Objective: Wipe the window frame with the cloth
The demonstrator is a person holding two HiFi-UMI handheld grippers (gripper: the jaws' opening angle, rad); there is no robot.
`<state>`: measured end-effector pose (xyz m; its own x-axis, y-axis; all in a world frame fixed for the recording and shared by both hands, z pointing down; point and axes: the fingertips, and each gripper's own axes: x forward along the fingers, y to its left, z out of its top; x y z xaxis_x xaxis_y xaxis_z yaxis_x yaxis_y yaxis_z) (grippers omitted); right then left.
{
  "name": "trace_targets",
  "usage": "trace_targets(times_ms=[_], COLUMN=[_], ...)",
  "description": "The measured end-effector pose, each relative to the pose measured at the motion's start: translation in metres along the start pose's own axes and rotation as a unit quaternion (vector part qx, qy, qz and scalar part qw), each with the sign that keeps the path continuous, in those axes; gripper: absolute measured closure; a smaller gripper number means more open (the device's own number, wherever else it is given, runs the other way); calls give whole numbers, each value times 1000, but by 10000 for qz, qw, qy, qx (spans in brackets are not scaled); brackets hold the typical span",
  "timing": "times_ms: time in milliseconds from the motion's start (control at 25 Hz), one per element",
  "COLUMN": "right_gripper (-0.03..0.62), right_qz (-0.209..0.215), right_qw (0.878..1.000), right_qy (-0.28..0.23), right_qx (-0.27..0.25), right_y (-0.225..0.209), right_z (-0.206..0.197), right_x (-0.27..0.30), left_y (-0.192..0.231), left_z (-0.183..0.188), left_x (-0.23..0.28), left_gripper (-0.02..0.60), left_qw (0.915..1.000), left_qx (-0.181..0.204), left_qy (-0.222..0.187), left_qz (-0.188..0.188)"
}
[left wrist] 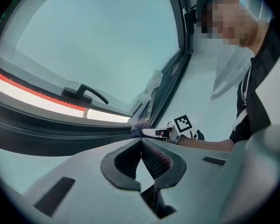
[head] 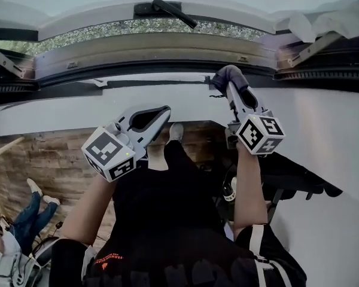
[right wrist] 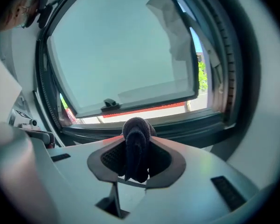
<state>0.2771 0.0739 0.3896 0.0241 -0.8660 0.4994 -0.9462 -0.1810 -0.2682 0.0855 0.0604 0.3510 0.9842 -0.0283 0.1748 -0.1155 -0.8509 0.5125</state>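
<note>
A dark cloth [head: 226,75] is bunched between the jaws of my right gripper [head: 228,84], which is shut on it. The cloth sits against the dark lower window frame [head: 137,70], above the white sill [head: 72,111]. In the right gripper view the cloth [right wrist: 136,148] fills the jaws and hangs over the tips, with the frame [right wrist: 177,125] just beyond. My left gripper [head: 163,113] is shut with nothing in it and hovers over the sill's edge, to the left of and below the right one. The left gripper view shows its jaws [left wrist: 141,143] closed, with the cloth [left wrist: 139,129] ahead.
The window sash is swung open outward, its black handle [head: 173,12] at the top. A white crumpled sheet [head: 329,20] hangs at the upper right by a hinge arm [head: 314,45]. Wood floor, a person's legs [head: 31,211] and a dark object [head: 296,181] lie below.
</note>
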Motion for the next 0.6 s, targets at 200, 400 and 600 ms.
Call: trace_targets(times_ms=[200,400,600], right_gripper=[497,497,497], right_qz=[-610,-971,-1289], right_qw=[9978,9942,9890], right_qy=[-133,-158,-233], right_qx=[229,434,679], right_y=[-76,-126,-157], right_z=[-2,-8,-13], right_x=[-32,-47,-56], left_y=[-22,-37,-45], left_z=[-12,-18,-21], left_x=[40,69,82], left_gripper=[563,563,563], left_qw=[9997,9989,9979], left_qx=[30,106,165], left_qy=[202,360,519], left_qz=[-150,-292,-348])
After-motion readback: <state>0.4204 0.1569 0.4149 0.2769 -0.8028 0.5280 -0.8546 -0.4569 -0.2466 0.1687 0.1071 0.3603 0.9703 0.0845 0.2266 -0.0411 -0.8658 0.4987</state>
